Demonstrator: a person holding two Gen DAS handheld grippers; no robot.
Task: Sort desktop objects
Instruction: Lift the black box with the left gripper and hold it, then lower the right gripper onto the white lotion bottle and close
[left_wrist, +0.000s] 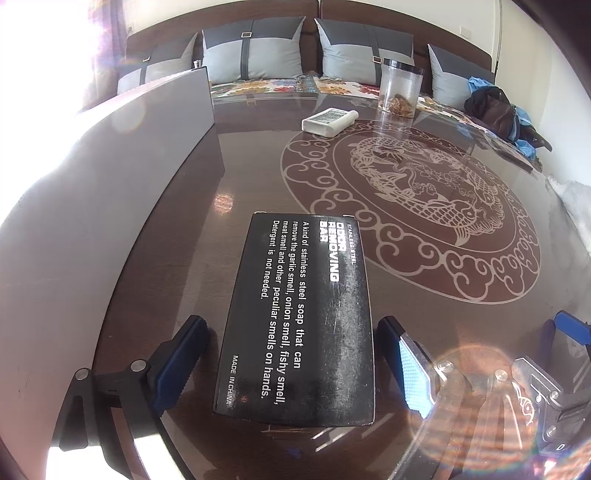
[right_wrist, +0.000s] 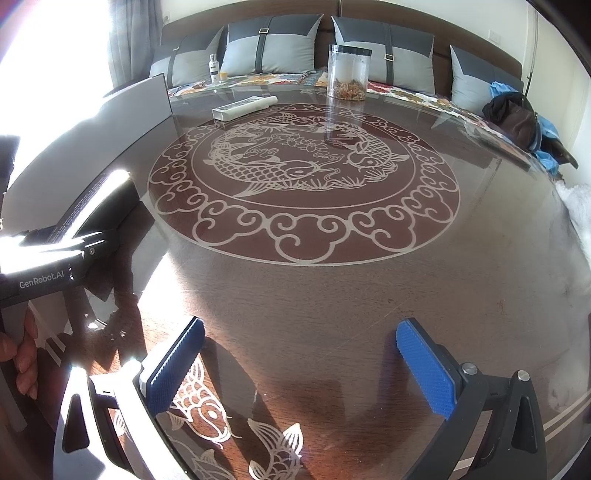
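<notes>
the table (right_wrist: 332, 295) is dark wood under shiny glass, with pale fish drawn in a round ring. a flat black box (left_wrist: 299, 325) with white words lies on it, nearer than the ring. the left gripper (left_wrist: 291, 365) is wide open, its blue bumpy pads on each side of the box, not touching it. the right gripper (right_wrist: 299, 369) is wide open too and holds nothing. past the ring stands a clear round jar (right_wrist: 348, 72) with brown bits at the bottom. a white remote (right_wrist: 243, 105) lies left of the jar.
</notes>
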